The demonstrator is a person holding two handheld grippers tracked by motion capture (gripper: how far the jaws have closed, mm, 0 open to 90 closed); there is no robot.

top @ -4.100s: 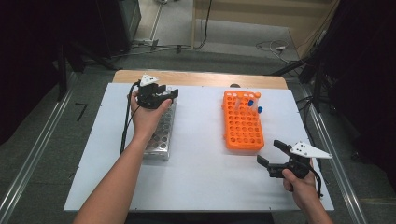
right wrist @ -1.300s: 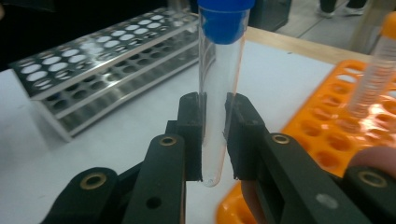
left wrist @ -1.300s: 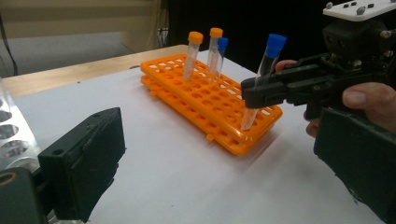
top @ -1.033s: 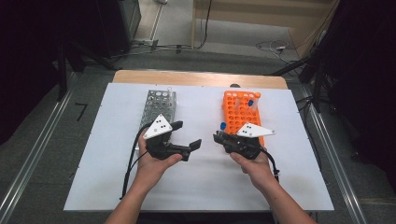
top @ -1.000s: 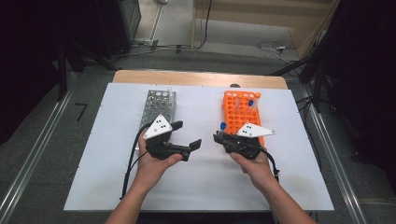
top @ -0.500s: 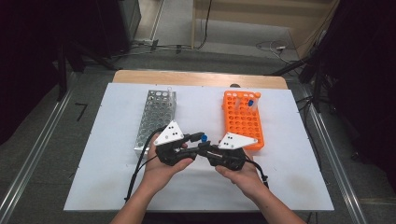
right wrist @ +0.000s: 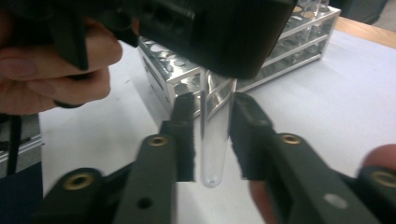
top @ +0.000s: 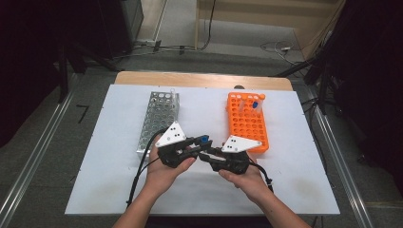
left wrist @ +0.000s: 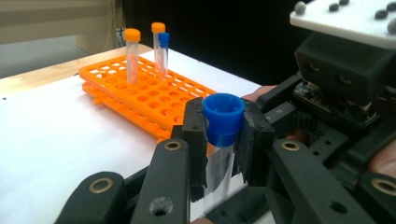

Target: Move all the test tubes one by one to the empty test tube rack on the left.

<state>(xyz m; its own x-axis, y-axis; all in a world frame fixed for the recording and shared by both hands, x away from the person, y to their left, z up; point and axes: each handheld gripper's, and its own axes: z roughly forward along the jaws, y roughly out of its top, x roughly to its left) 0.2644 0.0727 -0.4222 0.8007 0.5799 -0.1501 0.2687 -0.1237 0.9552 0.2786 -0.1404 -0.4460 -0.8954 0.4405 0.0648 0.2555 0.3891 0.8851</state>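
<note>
- Between the two racks, above the front of the white bench (top: pixel 95 190), a blue-capped test tube (top: pixel 205 140) is being passed from one claw to the other.
- The left claw (left wrist: pixel 224 133) is pinched on the tube at its blue cap (left wrist: pixel 223 119), its jaws having just closed there; the tube hangs upright below the cap.
- The right claw (right wrist: pixel 211 137) has just been opening: in the right gripper view its pads (right wrist: pixel 187 135) stand slightly off the clear glass, which hangs between them with a gap on either side.
- The handover is judged nearly complete; the right claw is best spread a little wider and drawn straight back, so the tube's round bottom is not brushed or tipped.
- The left grip is best kept firm and level, since only the cap is clamped and the glass could swing.
- The silver rack (top: pixel 159 121) lies just beyond the left hand and is judged the likely destination; the tube should be kept vertical and lowered squarely over an open hole.
- The orange rack (top: pixel 247 123), holding a few capped tubes at its far end, lies close to the right hand and is best not knocked on withdrawal.
</note>
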